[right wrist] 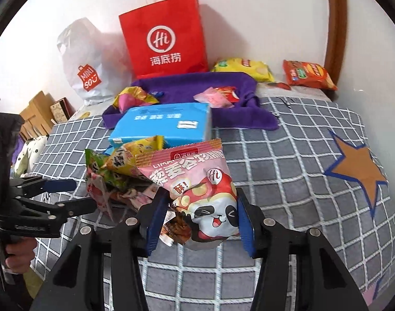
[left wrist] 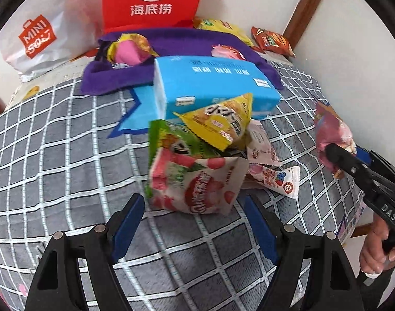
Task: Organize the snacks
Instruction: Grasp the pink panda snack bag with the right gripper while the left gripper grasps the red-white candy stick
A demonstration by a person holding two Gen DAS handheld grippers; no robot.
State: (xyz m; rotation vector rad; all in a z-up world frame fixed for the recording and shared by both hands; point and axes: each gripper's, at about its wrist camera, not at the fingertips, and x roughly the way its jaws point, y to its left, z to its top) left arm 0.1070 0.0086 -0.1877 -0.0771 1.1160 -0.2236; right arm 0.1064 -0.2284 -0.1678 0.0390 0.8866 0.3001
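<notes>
Snack packets: one heap on the checked bed cover, a few strays, one lifted.
Pink panda-print packet (right wrist: 197, 189) is off the heap, upright, pinched at its lower sides. Heap: pink-and-white strawberry bag (left wrist: 197, 184) in front, green seaweed packet (left wrist: 171, 140) behind it, yellow packet (left wrist: 220, 119) tilted on top, small white sachets (left wrist: 277, 178) to the side. Blue box (left wrist: 213, 85) lies flat just behind, partly on the purple cloth. Yellow chip bag (right wrist: 244, 68) and orange chip bag (right wrist: 309, 75) lie by the wall.
</notes>
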